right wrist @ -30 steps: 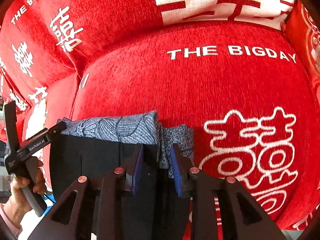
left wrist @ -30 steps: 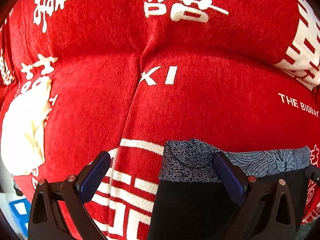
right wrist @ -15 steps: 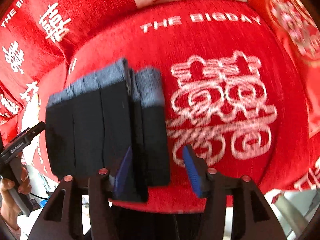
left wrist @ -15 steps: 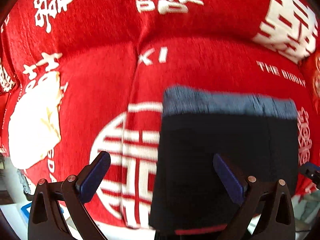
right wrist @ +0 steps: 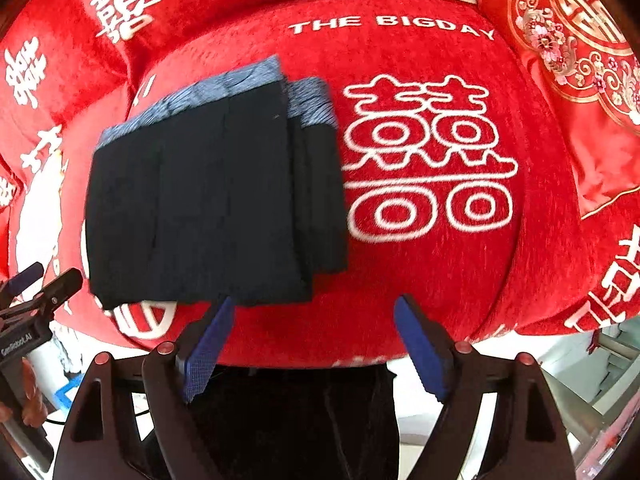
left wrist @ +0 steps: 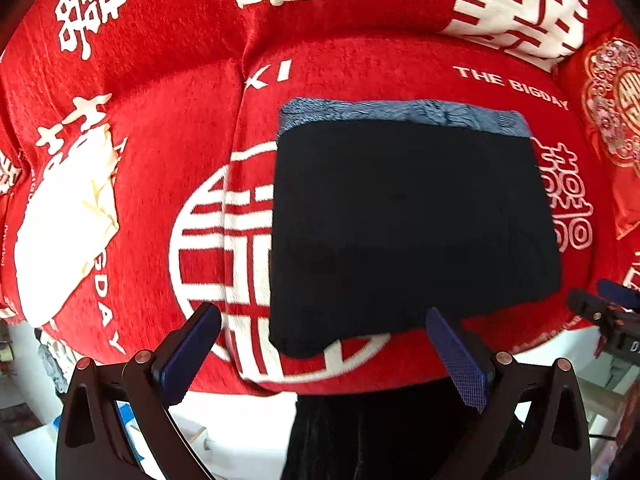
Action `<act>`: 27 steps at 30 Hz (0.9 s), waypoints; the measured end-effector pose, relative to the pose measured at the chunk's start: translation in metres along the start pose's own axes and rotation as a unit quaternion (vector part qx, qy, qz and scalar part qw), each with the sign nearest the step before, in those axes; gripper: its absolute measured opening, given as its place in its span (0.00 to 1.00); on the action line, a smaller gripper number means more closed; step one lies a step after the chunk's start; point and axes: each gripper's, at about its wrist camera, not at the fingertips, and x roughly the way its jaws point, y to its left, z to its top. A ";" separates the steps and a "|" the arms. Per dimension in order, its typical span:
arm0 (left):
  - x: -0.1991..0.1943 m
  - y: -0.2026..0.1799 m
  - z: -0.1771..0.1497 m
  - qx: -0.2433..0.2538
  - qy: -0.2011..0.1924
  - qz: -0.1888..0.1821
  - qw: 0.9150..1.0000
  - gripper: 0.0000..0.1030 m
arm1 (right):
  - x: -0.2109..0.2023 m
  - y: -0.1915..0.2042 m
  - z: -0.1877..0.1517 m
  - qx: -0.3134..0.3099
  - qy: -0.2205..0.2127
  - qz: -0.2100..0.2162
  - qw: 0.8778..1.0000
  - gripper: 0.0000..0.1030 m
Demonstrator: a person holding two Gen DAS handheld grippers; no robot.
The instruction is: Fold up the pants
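The black pants [left wrist: 412,224] lie folded into a flat rectangle on the red sofa seat, with a blue-grey patterned waistband along the far edge. They also show in the right wrist view [right wrist: 212,208]. My left gripper [left wrist: 322,356] is open and empty, hanging just in front of the fold's near edge. My right gripper [right wrist: 312,344] is open and empty, near the fold's right front corner. Each gripper shows at the edge of the other's view: the right gripper [left wrist: 608,312] and the left gripper [right wrist: 36,292].
The red sofa cover [left wrist: 160,128] carries white characters and "THE BIGDAY" lettering [right wrist: 392,26]. A white cloth [left wrist: 68,224] lies on the left seat. A red embroidered cushion [right wrist: 576,52] sits at the right. The seat's front edge and white floor [left wrist: 240,432] are below.
Both grippers have pulled back from the sofa toward its front edge. The right gripper opened and let go of the pants. The whole folded rectangle now shows.
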 end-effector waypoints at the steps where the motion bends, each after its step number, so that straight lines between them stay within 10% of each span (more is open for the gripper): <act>1: -0.003 -0.001 -0.002 0.000 0.003 -0.003 1.000 1.00 | -0.003 0.003 -0.002 0.000 0.004 0.004 1.000 0.82; 27: -0.061 -0.001 -0.018 0.013 -0.006 0.041 0.999 1.00 | -0.081 0.062 -0.011 -0.036 -0.033 -0.036 0.998 0.82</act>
